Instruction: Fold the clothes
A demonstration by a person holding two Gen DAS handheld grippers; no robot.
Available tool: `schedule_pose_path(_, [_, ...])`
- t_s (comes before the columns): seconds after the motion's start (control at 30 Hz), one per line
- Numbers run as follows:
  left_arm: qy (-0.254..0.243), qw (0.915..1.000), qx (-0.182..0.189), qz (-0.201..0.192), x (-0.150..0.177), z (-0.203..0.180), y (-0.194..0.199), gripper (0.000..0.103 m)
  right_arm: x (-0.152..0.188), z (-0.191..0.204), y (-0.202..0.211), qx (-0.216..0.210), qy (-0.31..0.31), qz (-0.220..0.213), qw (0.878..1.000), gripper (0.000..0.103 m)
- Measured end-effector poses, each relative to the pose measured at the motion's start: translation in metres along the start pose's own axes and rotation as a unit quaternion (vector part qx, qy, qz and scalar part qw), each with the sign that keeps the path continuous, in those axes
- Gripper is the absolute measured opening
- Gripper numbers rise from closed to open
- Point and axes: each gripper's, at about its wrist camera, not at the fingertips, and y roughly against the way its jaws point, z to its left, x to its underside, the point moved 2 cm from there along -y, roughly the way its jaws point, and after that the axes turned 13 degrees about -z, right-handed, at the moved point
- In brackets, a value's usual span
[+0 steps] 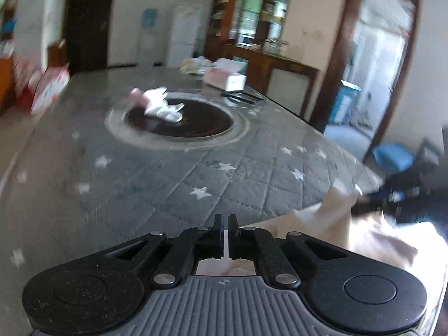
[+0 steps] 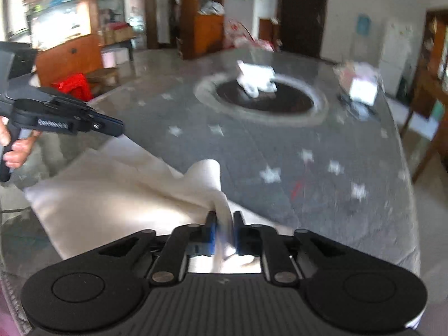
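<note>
Cloth at the near edge of a big round table

The cloth (image 2: 117, 196) lies on the table (image 2: 322, 173) at its near edge, with one fold standing up between the right gripper's (image 2: 224, 224) fingers. The left gripper (image 2: 120, 127) is at the cloth's far left corner. A small bundle of clothes (image 2: 257, 81) sits on the round plate (image 2: 263, 100) in the middle of the table. Behind it to the right is a box (image 2: 362, 91). Shelves (image 1: 252, 16) stand behind the table.

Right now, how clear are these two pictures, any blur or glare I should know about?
Left wrist view: motion blur smears the small white garment and the shelves; bright window glare at right. Right wrist view: the cream cloth is washed out near the right claw, and the table cover is smeared. Both bend at the edges.
</note>
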Motion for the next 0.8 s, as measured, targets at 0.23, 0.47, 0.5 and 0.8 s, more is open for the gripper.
schedule_pose_path(0.23, [0.016, 0.9998, -0.001, -0.007, -0.002, -0.001, 0.031, 0.029, -0.001, -0.003, 0.017, -0.009, -0.002, -0.012, 1.0, 0.023])
schedule_pose_path(0.47, [0.026, 0.9991, -0.028, 0.02, 0.019, -0.004, 0.037, 0.038, -0.017, -0.002, 0.016, -0.048, -0.037, -0.03, 0.998, 0.035])
schedule_pose_path(0.5, [0.02, 0.9992, -0.026, 0.024, 0.021, -0.007, 0.036, 0.037, -0.018, -0.002, 0.012, -0.049, -0.039, -0.029, 0.998, 0.035])
schedule_pose_path(0.8, [-0.067, 0.9962, -0.04, 0.039, 0.032, -0.03, 0.026, 0.017, -0.005, -0.004, -0.023, -0.042, -0.045, 0.007, 0.998, 0.034])
